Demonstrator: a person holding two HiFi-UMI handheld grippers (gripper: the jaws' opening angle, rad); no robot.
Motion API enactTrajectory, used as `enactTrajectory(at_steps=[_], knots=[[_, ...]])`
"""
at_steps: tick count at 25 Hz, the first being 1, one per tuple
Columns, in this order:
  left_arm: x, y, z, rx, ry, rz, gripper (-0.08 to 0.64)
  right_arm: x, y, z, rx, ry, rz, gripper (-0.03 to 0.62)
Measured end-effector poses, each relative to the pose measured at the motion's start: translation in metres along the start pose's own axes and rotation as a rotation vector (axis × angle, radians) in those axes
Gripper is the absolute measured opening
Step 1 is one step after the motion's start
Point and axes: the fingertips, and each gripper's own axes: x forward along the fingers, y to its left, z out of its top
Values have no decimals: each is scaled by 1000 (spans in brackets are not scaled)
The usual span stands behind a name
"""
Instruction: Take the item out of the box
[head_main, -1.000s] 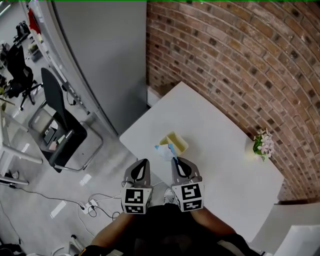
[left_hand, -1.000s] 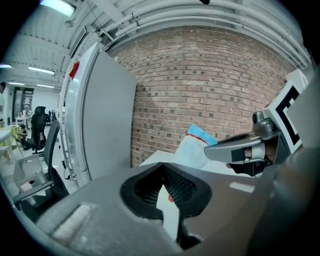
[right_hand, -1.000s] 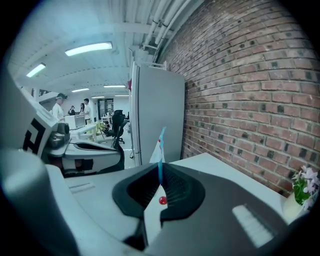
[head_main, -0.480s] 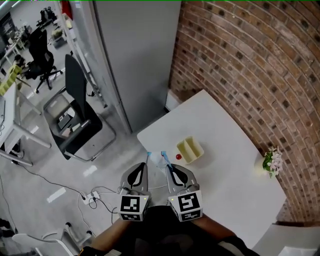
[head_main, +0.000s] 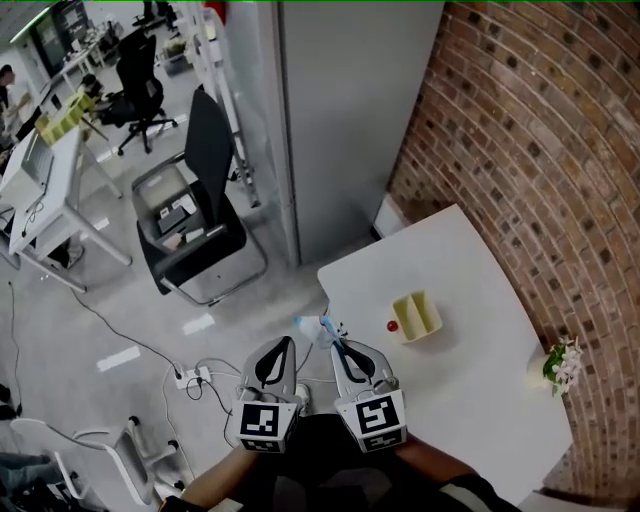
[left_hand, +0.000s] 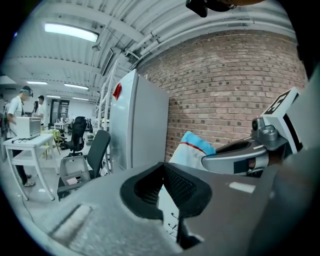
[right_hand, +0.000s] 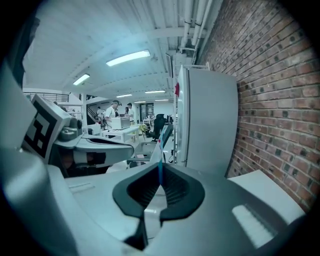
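A pale yellow open box (head_main: 418, 316) sits near the left edge of the white table (head_main: 480, 400), with a small red thing (head_main: 392, 326) beside it. My right gripper (head_main: 338, 348) is shut on a white packet with a blue and red top (head_main: 317, 328), held off the table's edge, left of the box. In the left gripper view the packet (left_hand: 192, 150) sticks out of the right gripper's jaws. In the right gripper view only its thin blue edge (right_hand: 160, 167) shows between the pads. My left gripper (head_main: 285, 346) hangs beside it, shut and empty.
A brick wall (head_main: 560, 150) runs along the table's far side, and a small pot of flowers (head_main: 562, 364) stands by it. A grey cabinet (head_main: 350, 120) stands behind the table. A black chair (head_main: 195, 215) and floor cables (head_main: 195, 378) lie to the left.
Both grippers have drawn back to the left, off the table's edge, with the packet still in the right one. The box now lies further right of them.
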Motion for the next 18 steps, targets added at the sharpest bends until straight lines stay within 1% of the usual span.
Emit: enactTrajectory(at_steps=[9,13,18], knots=[[-17,29,-2,-24,-16,79,5,15,27,13,-16,-16,72,3],[-18,31,-4,-26,-14,92,5,19,31,13,-20,-15,94,2],[-17,33,-7,-23,-13,93,5,22,32,8,-17,-3,94,2]])
